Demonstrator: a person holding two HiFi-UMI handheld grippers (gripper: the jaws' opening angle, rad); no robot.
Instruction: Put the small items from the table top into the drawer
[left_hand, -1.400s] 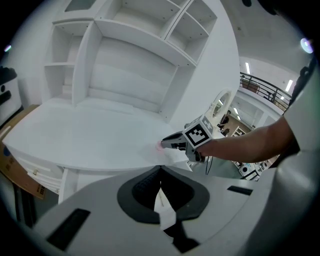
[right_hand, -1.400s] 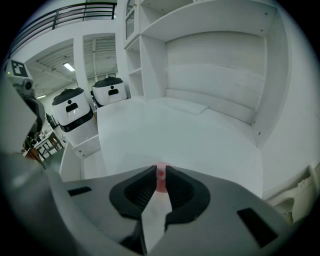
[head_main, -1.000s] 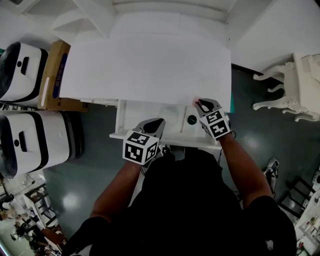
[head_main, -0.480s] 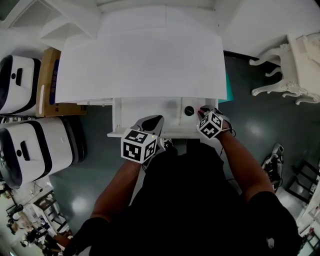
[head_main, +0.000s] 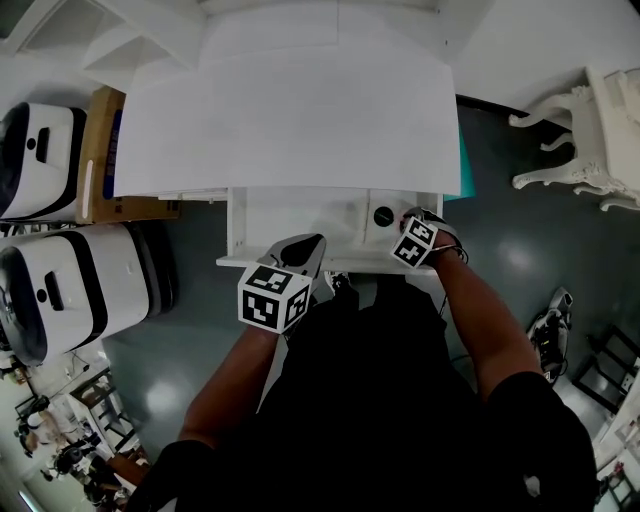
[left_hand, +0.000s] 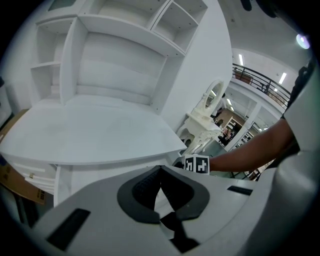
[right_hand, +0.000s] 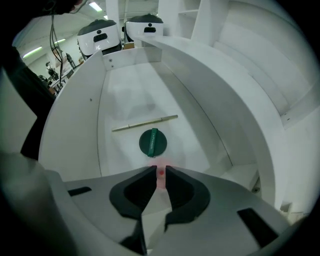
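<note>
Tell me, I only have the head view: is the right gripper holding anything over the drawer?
Observer: Yes. The right gripper view shows the right gripper with jaws shut on a small pink item.
Operator: Anything in there that I'm missing?
Observer: A thin pale stick lies beyond the green disc, not touching it.
Operator: And the left side?
Observer: The left gripper has its jaws together, nothing between them.

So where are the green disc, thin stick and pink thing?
green disc (right_hand: 153, 142), right gripper view, its middle.
thin stick (right_hand: 145, 123), right gripper view, mid-length.
pink thing (right_hand: 161, 174), right gripper view, part between the jaws.
</note>
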